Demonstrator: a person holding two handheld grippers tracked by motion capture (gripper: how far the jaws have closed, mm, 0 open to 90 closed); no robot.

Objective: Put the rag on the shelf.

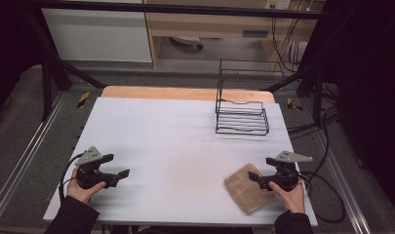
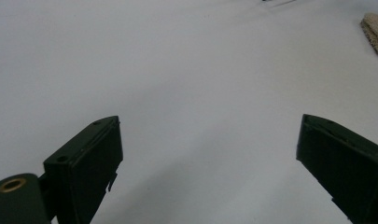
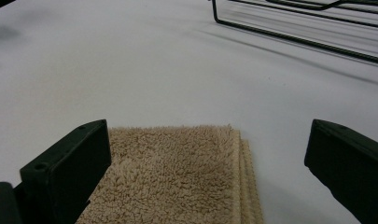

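So we've got a folded beige terry towel (image 1: 247, 188) lying flat at the near right of the white desk (image 1: 175, 146). Our right hand-held gripper (image 1: 256, 176) sits over its edge, jaws spread wide. Left hand-held gripper (image 1: 118, 165) is spread too, well apart. Black wire rack (image 1: 242, 117) stands farther back.

Folded tan towel (image 3: 177, 177) between parted jaws, wire rack (image 3: 308, 28) beyond
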